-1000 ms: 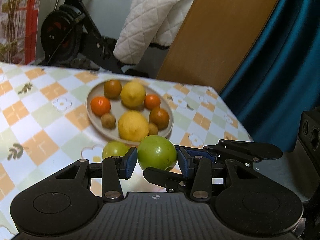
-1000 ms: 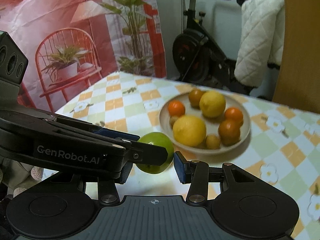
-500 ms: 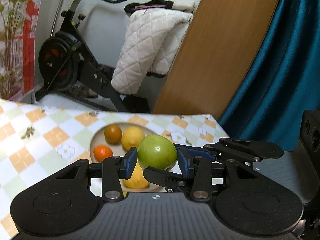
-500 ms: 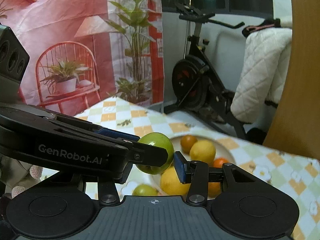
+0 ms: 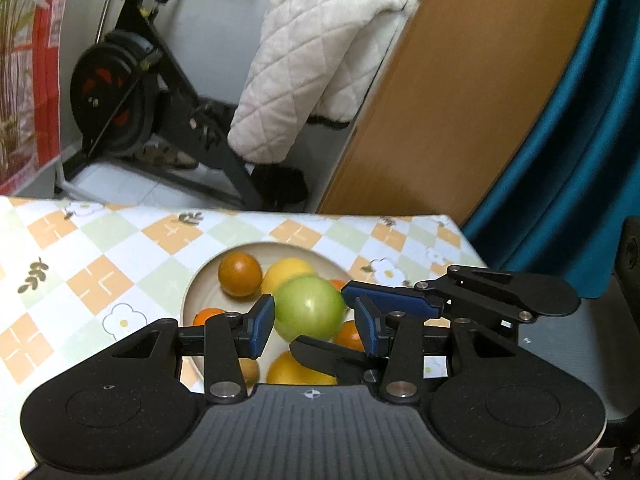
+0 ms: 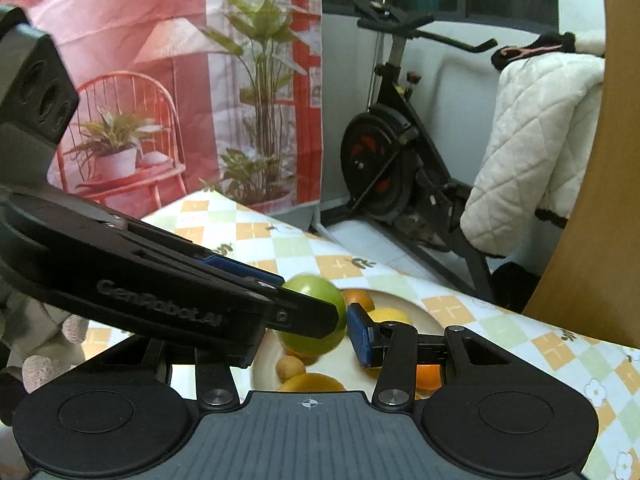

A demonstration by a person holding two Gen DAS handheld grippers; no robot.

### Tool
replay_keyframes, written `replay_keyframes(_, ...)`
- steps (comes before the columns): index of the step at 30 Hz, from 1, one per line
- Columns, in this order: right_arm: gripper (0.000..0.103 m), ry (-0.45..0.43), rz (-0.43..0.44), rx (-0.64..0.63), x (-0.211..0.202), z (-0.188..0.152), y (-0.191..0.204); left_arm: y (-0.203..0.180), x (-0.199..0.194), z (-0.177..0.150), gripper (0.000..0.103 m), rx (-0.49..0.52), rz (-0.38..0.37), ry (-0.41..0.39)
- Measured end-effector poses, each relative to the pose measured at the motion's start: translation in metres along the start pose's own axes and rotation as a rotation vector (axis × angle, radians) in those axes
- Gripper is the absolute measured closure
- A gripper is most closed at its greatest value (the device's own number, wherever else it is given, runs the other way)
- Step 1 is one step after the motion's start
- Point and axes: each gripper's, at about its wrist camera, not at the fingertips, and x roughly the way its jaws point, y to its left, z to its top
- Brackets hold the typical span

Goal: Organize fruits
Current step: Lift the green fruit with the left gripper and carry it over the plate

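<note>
Here, left fingers (image 5: 262, 328) loose around green fruit (image 5: 310, 308) over plate (image 5: 196, 294); right fingers' (image 6: 360, 338) grip unclear.

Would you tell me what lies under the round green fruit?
Under the round green fruit sits the beige plate of orange and yellow fruits; whatever lies directly beneath stays covered.

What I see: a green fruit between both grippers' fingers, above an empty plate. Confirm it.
Wrong: the plate is not empty. The left wrist view shows an orange fruit and a yellow fruit on it, below the green fruit.
</note>
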Motion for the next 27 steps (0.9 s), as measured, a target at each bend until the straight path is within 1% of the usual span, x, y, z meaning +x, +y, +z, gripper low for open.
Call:
replay_keyframes(1, 0.062, 0.007, 0.008, 0.005, 0.006, -0.001, -0.002, 0.003, 0.004, 0.000, 0.066, -0.008, -0.014, 0.007)
replay_keyframes(2, 0.063, 0.013, 0.020, 0.011, 0.012, -0.001, -0.004, 0.007, 0.010, 0.000, 0.072, -0.020, -0.040, 0.017)
replay_keyframes(5, 0.063, 0.045, 0.013, 0.030, 0.033, -0.006, -0.010, 0.014, 0.031, -0.001, 0.072, -0.020, -0.016, 0.049)
replay_keyframes(8, 0.063, 0.093, 0.010, 0.039, 0.056, -0.013, -0.017, 0.024, 0.048, -0.004, 0.072, -0.058, -0.013, 0.090)
replay_keyframes(9, 0.063, 0.103, 0.011, 0.040, 0.062, -0.015, -0.018, 0.027, 0.051, -0.006, 0.072, -0.061, -0.015, 0.099)
replay_keyframes(11, 0.067, 0.110, 0.018, 0.056, 0.067, -0.019, -0.022, 0.030, 0.050, -0.007, 0.072, -0.053, -0.012, 0.093)
replay_keyframes(14, 0.068, 0.110, 0.035, 0.075, 0.070, -0.022, -0.025, 0.038, 0.050, -0.007, 0.072, -0.065, -0.005, 0.098)
replay_keyframes(18, 0.068, 0.094, 0.050, 0.088, 0.063, -0.022, -0.023, 0.043, 0.040, -0.009, 0.069, -0.066, 0.012, 0.085)
replay_keyframes(22, 0.067, 0.059, 0.053, 0.110, 0.042, -0.025, -0.020, 0.045, 0.021, -0.011, 0.069, -0.037, 0.005, 0.068)
replay_keyframes(27, 0.066, 0.033, 0.049, 0.135, 0.014, -0.036, -0.012, 0.050, -0.008, -0.024, 0.069, -0.019, -0.004, 0.067)
